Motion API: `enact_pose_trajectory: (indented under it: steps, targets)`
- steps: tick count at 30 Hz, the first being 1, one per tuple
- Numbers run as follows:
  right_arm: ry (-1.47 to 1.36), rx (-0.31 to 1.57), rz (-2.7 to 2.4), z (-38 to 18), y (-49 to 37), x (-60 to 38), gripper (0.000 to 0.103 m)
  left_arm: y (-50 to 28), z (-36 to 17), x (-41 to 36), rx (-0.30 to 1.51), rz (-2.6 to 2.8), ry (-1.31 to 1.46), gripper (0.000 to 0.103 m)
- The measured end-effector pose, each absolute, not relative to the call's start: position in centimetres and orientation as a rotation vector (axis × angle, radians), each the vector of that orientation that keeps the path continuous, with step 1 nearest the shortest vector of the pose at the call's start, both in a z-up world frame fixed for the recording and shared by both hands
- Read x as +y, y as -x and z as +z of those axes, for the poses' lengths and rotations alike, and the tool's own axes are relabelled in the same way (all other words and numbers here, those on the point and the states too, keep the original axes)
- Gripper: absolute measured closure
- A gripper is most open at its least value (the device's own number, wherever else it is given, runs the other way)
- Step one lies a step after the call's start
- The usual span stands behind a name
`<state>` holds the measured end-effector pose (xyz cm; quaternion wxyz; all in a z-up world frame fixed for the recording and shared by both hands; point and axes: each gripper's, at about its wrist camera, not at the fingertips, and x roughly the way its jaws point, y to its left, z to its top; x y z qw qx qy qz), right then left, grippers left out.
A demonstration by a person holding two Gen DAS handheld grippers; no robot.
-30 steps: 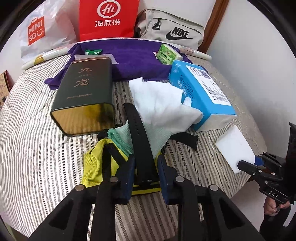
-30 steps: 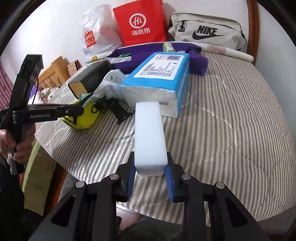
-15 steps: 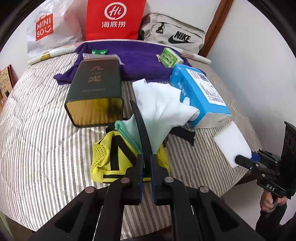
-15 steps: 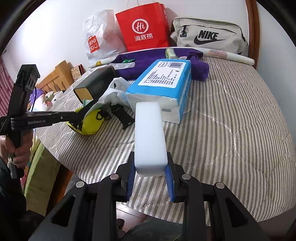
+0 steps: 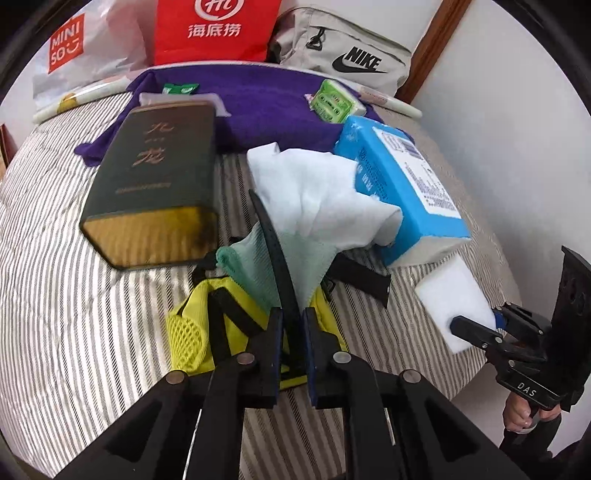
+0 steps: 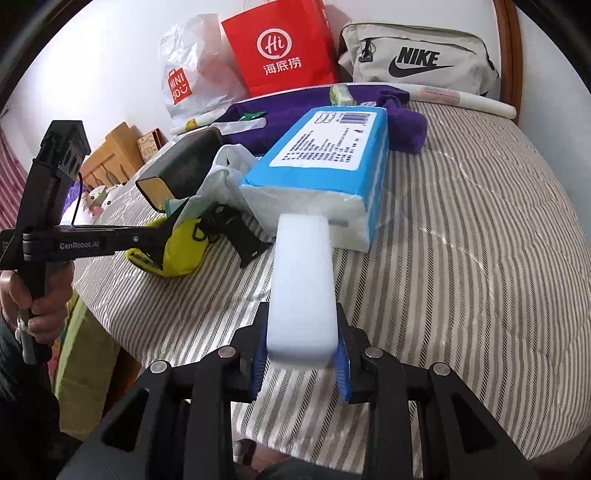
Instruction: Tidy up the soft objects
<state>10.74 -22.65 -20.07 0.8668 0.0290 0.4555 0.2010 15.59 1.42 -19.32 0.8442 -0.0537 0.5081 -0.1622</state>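
Note:
My left gripper (image 5: pixel 293 332) is shut on the black strap (image 5: pixel 275 251) of a yellow mesh pouch (image 5: pixel 192 332), which lies on the striped bed cover (image 5: pixel 74 314). A white and mint cloth (image 5: pixel 314 206) is draped over the pouch. The strap stands up on edge between the pads. My right gripper (image 6: pixel 301 354) is shut on a white foam block (image 6: pixel 303 280) and holds it above the bed's near edge, its far end close to a blue tissue pack (image 6: pixel 332 158). In the right wrist view the left gripper (image 6: pixel 162 236) sits at the yellow pouch (image 6: pixel 181 254).
A dark tin box (image 5: pixel 155 188) lies left of the cloth. A purple towel (image 5: pixel 258 103) with a green packet (image 5: pixel 336 103) is behind. A red paper bag (image 5: pixel 218 29), a white plastic bag (image 5: pixel 81 48) and a grey Nike bag (image 5: pixel 347 59) line the wall. A hand (image 6: pixel 33 295) holds the left gripper's handle.
The left gripper's jaws closed from either side of the flat strap onto it, and the strap turned up on edge. The right gripper kept its hold on the foam block.

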Motion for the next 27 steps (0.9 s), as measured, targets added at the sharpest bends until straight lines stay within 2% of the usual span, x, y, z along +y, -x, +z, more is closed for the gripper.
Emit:
enact_pose_trajectory:
  steps: [5,15,27]
  targets:
    - [-0.061,0.955,0.423,-20.0,-11.7,-22.0,0.074,-15.7,-19.3,1.5,1.049,-0.355,0.109,0.093]
    - [0.032,0.872,0.44,-16.2,-10.8,-20.5,0.074,-14.2,-17.7,3.1,0.988,-0.374,0.148,0.095]
    - [0.036,0.86,0.431,-15.0,-11.2,-20.1,0.074,-17.0,-18.0,2.4,1.02,-0.337,0.119,0.094]
